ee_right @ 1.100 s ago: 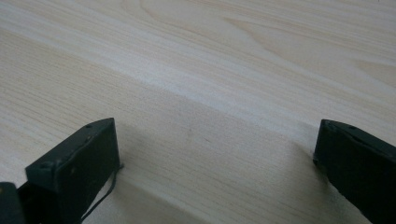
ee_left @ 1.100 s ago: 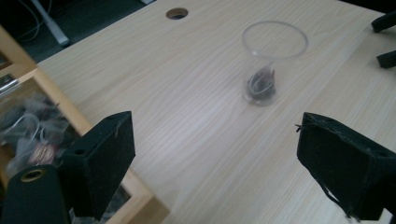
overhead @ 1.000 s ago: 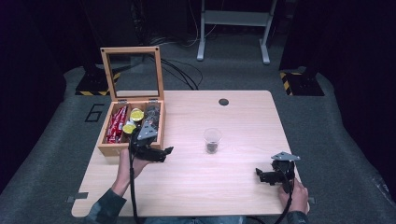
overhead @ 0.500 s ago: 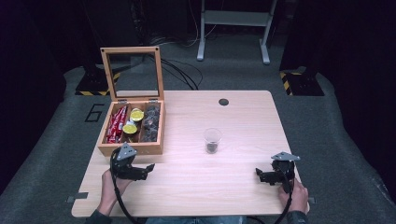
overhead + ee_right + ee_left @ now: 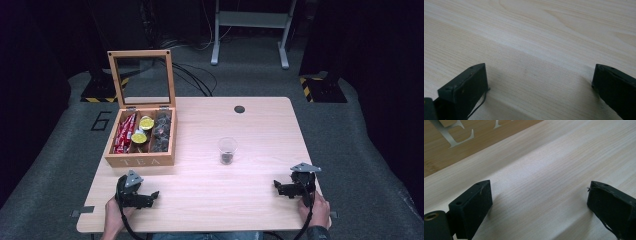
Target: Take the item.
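High view: tea box (image 5: 141, 159) (lid up), cup (image 5: 227, 150).

High view down over the whole table (image 5: 210, 150); both gripper views close above its wood.

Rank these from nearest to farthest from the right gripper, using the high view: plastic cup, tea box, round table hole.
From the right gripper:
1. Plastic cup, mid-table, to its left.
2. Round table hole, near the far edge.
3. Tea box, across on the left side.
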Demonstrator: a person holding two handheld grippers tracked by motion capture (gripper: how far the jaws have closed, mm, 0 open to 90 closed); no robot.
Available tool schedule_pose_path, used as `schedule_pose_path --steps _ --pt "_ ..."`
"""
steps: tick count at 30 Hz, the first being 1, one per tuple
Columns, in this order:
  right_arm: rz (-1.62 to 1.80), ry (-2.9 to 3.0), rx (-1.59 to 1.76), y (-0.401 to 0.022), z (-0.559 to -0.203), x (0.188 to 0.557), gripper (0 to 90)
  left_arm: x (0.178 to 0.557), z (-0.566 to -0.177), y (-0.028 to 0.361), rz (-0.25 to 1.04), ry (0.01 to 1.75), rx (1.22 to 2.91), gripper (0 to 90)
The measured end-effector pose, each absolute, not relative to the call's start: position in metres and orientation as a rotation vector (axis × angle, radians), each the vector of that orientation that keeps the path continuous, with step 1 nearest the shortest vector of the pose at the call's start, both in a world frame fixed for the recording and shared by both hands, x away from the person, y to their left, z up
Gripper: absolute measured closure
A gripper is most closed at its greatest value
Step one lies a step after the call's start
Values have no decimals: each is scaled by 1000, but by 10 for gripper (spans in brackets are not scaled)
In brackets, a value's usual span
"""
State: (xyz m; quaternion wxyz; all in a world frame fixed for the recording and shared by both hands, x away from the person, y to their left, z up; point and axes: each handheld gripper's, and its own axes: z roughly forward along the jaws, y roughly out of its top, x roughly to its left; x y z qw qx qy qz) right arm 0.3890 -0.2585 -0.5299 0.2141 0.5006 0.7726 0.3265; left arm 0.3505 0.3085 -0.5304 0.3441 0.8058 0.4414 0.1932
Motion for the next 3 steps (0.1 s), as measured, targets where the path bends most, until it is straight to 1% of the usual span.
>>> schedule_pose_path --steps 3 --pt "906 2144 1387 -259 -530 389 0 352 -531 308 514 1151 2089 51"
